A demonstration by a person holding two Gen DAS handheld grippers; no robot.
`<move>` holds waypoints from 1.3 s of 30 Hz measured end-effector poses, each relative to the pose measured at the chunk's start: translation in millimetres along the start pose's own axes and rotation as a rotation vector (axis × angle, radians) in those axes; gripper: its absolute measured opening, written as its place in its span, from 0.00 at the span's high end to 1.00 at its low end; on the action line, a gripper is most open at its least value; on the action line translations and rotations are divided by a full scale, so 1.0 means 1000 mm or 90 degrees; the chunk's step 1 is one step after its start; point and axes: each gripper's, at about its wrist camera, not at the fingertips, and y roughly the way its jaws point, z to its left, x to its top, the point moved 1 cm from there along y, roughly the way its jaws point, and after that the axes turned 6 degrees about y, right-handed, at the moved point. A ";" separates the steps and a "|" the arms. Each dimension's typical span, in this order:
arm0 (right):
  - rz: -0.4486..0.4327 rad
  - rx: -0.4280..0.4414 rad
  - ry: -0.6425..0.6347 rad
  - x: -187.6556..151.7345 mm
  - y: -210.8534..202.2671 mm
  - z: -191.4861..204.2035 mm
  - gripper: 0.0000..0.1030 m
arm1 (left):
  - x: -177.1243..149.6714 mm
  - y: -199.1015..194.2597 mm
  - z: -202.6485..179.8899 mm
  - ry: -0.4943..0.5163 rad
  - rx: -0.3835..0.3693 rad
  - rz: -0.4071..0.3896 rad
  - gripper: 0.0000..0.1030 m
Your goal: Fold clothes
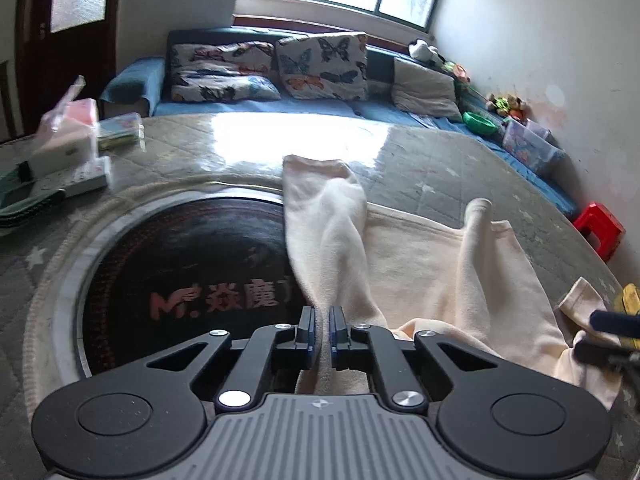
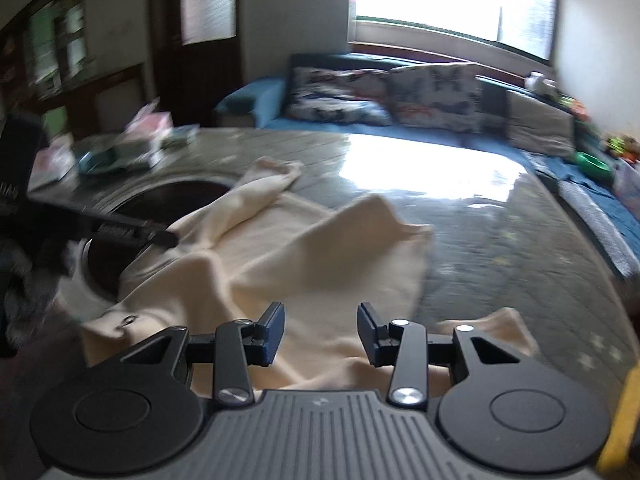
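Quilted desk (image 1: 432,168) under everything, cream garment (image 2: 280,248) spread rumpled across it and partly over the dark round inset (image 1: 192,264), my left tongs (image 1: 321,334) clamped on its sleeve (image 1: 324,216), my right tongs (image 2: 321,332) parted above the cloth, gripping nothing.

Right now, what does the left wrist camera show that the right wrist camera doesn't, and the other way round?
Only the left wrist view shows the left gripper pinching the cream garment by a sleeve, plus a red stool.

Only the right wrist view shows the right gripper with its jaws apart above the cloth, nothing between them, plus shelves on the far left.

Both show the garment over the dark round inset, the quilted table cover, sofa and butterfly cushions.
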 end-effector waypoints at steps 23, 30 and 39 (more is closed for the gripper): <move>0.093 0.088 -0.113 -0.028 -0.004 0.048 0.60 | -0.052 -0.087 0.013 0.022 0.100 -0.011 0.93; 0.141 0.139 -0.164 -0.058 -0.006 0.068 0.60 | -0.080 -0.110 0.006 0.046 0.108 0.004 0.93; 0.100 0.139 -0.140 -0.038 -0.020 0.054 0.60 | -0.077 -0.126 0.013 0.079 0.091 0.022 0.88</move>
